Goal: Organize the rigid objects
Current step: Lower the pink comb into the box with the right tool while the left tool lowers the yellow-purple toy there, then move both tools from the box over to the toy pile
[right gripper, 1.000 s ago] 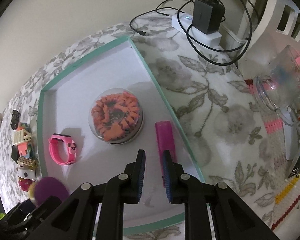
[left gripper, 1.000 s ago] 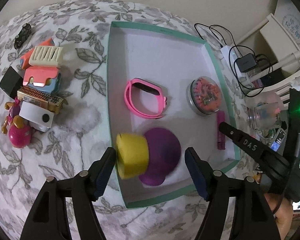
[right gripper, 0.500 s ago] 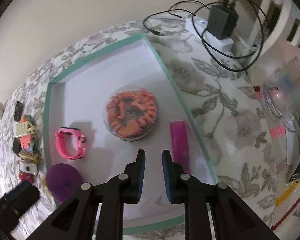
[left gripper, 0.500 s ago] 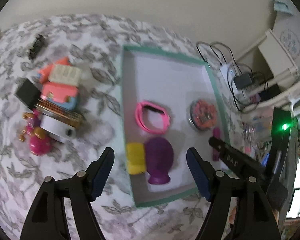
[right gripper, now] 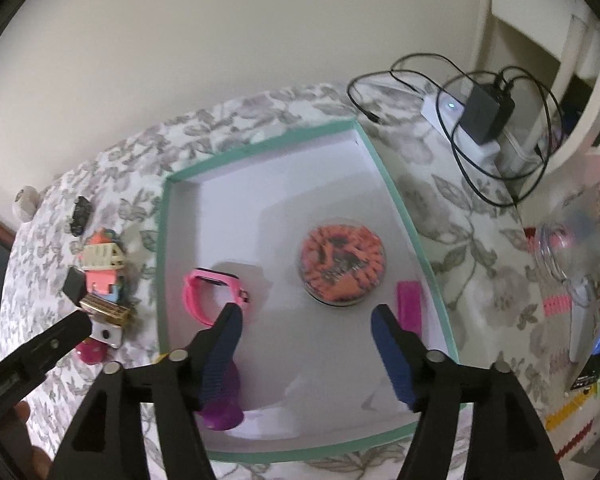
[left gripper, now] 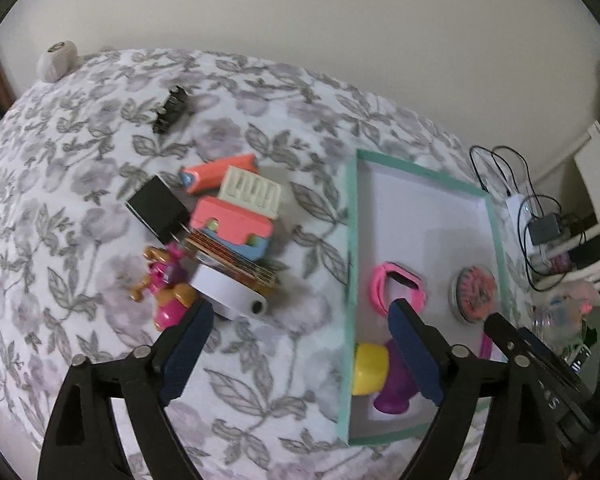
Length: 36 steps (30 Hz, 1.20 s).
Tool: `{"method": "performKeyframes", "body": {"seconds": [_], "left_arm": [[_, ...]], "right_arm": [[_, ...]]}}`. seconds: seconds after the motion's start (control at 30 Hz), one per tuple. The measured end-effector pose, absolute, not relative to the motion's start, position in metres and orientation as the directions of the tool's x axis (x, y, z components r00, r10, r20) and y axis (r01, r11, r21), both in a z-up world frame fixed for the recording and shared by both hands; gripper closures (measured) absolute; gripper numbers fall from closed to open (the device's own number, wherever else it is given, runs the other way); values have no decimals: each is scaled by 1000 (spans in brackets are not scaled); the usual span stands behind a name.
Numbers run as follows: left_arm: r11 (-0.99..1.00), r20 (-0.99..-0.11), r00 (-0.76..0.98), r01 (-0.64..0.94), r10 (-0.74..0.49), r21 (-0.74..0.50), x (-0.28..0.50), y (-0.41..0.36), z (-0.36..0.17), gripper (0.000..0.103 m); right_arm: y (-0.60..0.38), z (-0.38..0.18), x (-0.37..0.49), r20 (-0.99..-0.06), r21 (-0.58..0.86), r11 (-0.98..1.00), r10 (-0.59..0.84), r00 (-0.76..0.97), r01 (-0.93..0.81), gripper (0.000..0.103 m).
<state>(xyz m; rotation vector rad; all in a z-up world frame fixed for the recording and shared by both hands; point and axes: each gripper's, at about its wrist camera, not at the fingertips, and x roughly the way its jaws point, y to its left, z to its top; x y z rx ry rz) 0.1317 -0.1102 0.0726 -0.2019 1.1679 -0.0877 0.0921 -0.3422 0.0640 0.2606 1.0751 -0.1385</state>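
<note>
Both grippers had left the teal box (right gripper: 404, 216). The left gripper (left gripper: 296, 344) and right gripper (right gripper: 306, 344) were opening, empty; the pile of small objects (left gripper: 228, 232) beside it waited next.

One tray (right gripper: 398, 208), two grippers (left gripper: 300, 350) (right gripper: 306, 354)
</note>
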Motion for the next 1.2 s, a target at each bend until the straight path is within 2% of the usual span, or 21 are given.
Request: {"method": "performKeyframes", "body": {"seconds": [0.03,0.2,0.37,0.73,1.2], "left_arm": [[978,-902,398,-42,-170,-203,133,-108,73,5],[974,-893,427,-98,-143,-203,137,-88,79,5],[966,-886,447,-152,-122,-210,141,-66,82,5],[930,-851,525,-301,-23,-210,146,-1,92,4],[855,-823,567,-426,-3,-297,143,88,94,4]], "right_arm": [[-341,65,91,-880,147,961,20,475,232,26],[-335,62,92,-882,131,964,7,472,230,10],[-336,65,92,-871,139,961,4,490,239,1],[-310,85,93,-837,66,979,-52,544,195,0],[-217,117,117,-784,62,997,14,621,54,0]]}}
